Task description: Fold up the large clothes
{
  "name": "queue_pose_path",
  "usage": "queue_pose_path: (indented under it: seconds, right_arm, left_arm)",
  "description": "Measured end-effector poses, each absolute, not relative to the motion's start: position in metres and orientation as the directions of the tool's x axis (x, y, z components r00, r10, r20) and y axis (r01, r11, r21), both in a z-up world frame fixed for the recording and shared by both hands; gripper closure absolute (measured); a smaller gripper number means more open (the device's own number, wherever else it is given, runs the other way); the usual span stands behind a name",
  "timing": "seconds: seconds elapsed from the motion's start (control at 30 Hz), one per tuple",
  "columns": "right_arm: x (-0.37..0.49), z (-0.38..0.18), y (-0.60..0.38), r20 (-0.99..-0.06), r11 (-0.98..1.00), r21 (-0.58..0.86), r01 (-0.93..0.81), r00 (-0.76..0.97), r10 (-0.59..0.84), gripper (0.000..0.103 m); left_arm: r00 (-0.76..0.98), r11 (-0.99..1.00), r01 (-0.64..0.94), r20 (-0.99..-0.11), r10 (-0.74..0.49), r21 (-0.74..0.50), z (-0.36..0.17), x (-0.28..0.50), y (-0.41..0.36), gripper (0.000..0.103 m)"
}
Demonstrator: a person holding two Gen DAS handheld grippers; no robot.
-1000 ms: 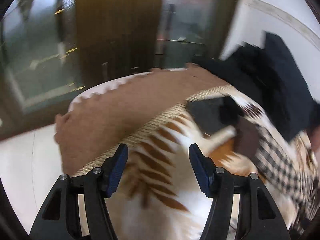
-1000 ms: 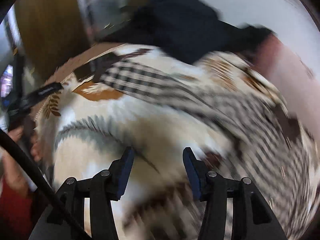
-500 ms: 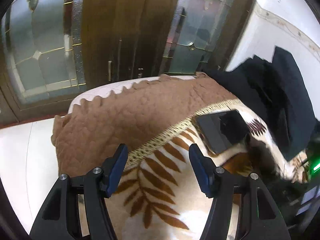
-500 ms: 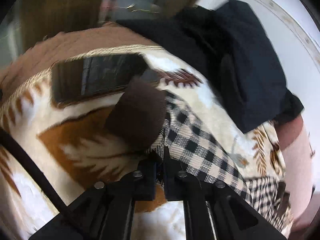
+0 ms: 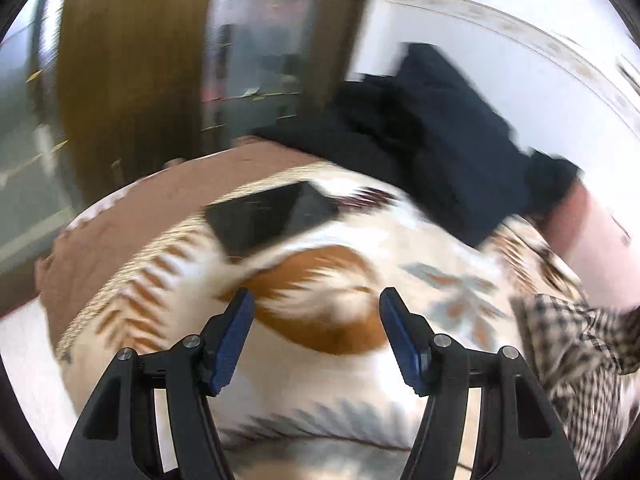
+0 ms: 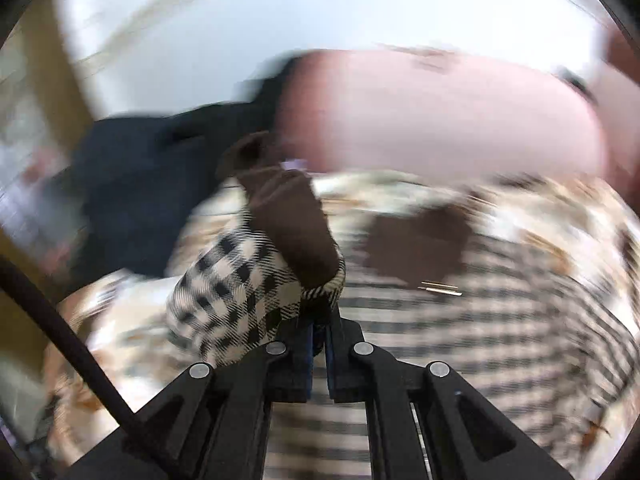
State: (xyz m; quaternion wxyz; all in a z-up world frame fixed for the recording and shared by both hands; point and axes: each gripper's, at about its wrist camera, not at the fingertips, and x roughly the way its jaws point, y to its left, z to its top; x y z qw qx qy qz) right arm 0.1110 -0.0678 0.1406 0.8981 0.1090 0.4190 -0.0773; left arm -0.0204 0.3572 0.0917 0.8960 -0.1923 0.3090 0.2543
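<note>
A black-and-white checked shirt with brown cuffs (image 6: 500, 320) lies spread on a patterned blanket on the bed. My right gripper (image 6: 319, 320) is shut on the shirt's sleeve (image 6: 248, 292) at its brown cuff (image 6: 296, 232), which stands up in front of the jaws. My left gripper (image 5: 316, 336) is open and empty above the blanket (image 5: 320, 304). Part of the checked shirt (image 5: 572, 344) shows at the right edge of the left wrist view.
A dark phone (image 5: 268, 216) lies on the blanket near the brown quilt edge (image 5: 120, 220). A pile of dark navy clothes (image 5: 432, 148) lies at the back, also in the right wrist view (image 6: 152, 184). A pink pillow (image 6: 440, 112) lies behind the shirt. Wooden doors (image 5: 128, 72) stand behind.
My right gripper, shut on the cuff half a second ago, has swung right with the sleeve towards the shirt body. My left gripper has turned right, still open. Both views are motion-blurred.
</note>
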Motion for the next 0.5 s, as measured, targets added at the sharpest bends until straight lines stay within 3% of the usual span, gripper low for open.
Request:
queue_pose_path:
  seconds: [0.1,0.2,0.23,0.27,0.3,0.43,0.5]
  right_arm:
    - [0.105,0.091,-0.156,-0.841,0.917,0.071,0.393,0.518,-0.157,0.096]
    - [0.088,0.062,-0.210,-0.889,0.882,0.109,0.459,0.442,-0.120,0.092]
    - [0.075,0.062,-0.224,-0.880,0.865,0.141,0.481,0.461,-0.113,0.086]
    - [0.064,0.068,-0.232,-0.869,0.855,0.151,0.496,0.478,-0.125,0.071]
    - [0.054,0.073,-0.238,-0.859,0.847,0.145,0.511,0.490,-0.148,0.067]
    - [0.025,0.102,-0.257,-0.810,0.825,0.154,0.544,0.547,-0.209,0.067]
    - [0.025,0.111,-0.251,-0.798,0.833,0.193,0.518,0.577,-0.174,0.067]
  left_arm:
    - [0.722,0.874,-0.470,-0.622,0.303,-0.120,0.097,-0.012,0.314,0.033]
    - [0.750,0.931,-0.358,-0.616,0.240,-0.073,0.095,-0.008,0.278,0.031]
    - [0.751,0.940,-0.335,-0.620,0.228,-0.059,0.093,-0.007,0.269,0.031]
    - [0.747,0.947,-0.318,-0.628,0.219,-0.049,0.091,-0.006,0.263,0.031]
    - [0.738,0.953,-0.299,-0.644,0.202,-0.044,0.087,-0.004,0.256,0.031]
    - [0.714,0.967,-0.239,-0.691,0.112,-0.091,0.073,0.003,0.236,0.031]
    - [0.704,0.969,-0.222,-0.706,0.082,-0.109,0.068,0.002,0.229,0.031]
